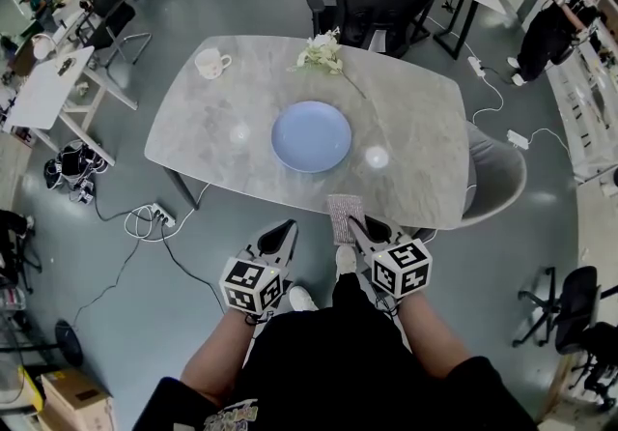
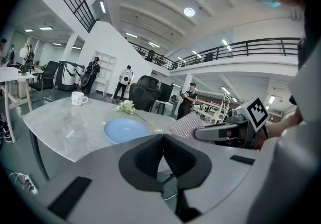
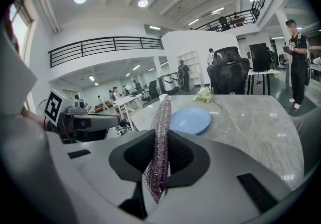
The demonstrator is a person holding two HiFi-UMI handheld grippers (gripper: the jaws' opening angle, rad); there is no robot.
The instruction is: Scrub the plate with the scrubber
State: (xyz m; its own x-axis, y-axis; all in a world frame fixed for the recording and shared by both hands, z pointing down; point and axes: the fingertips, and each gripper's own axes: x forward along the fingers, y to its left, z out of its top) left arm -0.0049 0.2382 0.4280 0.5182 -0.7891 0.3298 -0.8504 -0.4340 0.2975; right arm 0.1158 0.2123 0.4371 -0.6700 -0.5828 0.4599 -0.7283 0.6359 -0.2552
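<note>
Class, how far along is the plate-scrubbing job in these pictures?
Done: the right gripper is shut on the scrubber. In hand: it hovers at the near edge of the table; the left gripper is shut, empty. Left: the plate lies mid-table, apart from the scrubber, so all scrubbing remains.

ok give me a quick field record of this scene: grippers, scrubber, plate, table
left gripper: shut, nothing between its jaws
right gripper: shut on the silvery mesh scrubber, held on edge
round light-blue plate: bare, mid-table, untouched
grey marble-look table: also holds a white mug and white flowers on the far side
stage: scrubbing not yet begun
</note>
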